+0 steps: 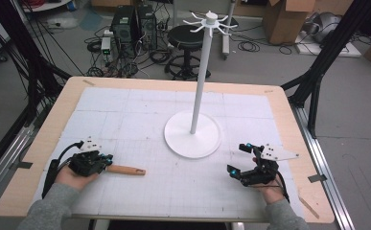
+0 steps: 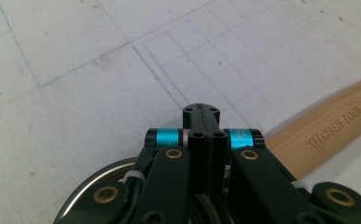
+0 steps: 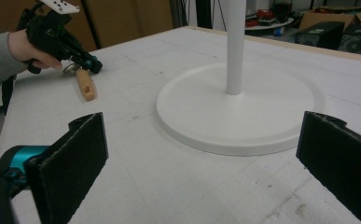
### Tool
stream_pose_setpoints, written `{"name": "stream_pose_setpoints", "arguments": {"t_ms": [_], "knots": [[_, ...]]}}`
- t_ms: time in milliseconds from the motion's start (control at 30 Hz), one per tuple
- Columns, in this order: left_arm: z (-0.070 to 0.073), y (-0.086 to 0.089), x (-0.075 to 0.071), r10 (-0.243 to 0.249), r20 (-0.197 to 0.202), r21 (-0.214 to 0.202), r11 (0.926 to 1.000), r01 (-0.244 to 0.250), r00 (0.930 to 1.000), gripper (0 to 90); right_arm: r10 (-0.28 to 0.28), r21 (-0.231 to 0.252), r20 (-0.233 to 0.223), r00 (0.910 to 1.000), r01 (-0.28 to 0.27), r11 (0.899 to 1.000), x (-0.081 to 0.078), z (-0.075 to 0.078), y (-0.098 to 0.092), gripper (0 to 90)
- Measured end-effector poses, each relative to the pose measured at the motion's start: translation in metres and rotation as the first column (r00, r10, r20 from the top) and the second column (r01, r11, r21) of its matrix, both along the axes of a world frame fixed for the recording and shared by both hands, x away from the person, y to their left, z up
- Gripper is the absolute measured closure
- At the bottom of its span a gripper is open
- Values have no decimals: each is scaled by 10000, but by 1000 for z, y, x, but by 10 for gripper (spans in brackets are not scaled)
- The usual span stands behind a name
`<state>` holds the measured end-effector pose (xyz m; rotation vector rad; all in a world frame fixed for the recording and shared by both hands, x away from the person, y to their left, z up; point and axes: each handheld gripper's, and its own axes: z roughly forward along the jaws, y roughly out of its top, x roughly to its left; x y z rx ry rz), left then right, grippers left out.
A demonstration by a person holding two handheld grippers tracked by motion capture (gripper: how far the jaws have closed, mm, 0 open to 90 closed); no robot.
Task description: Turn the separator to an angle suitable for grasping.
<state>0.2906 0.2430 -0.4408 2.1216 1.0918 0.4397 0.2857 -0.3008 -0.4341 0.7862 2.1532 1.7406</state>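
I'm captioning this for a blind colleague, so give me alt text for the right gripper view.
Two wide-open black pads of the right tool frame a round white stand base with its pole on a white gridded table. At upper left, a hand holds the left tool over a wooden-handled utensil.

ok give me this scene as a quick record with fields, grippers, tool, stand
left gripper: jaws shut, over the metal end of the tool, low at the table's left
right gripper: jaws wide open, nothing between them, facing the stand's base
kitchen tool: wooden handle flat on the mat, pointing right; a round metal part shows under the left gripper
stand: white, upright on a round base at mid-table, bare hooks on top
table: wooden rim, white gridded mat
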Motion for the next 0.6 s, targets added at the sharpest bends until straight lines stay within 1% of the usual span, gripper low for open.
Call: {"name": "stream_pose_setpoints", "arguments": {"t_ms": [100, 167, 400, 600], "knots": [[0, 3, -6, 26, -32, -43, 10000, -27, 10000, 900, -33, -8, 3, 10000, 33, 10000, 0, 0, 0, 11], [0, 6, -11, 39, -67, -142, 9999, -40, 10000, 900, -29, -37, -7, 10000, 29, 10000, 0, 0, 0, 12], [0, 17, -29, 293, -47, -262, 9992, -295, 9996, 900, -29, -8, -33, 10000, 29, 10000, 0, 0, 1, 12], [0, 18, -39, 512, 41, -274, 9983, -511, 9987, 900, -23, -32, 25, 10000, 23, 10000, 1, 0, 1, 12]]}}
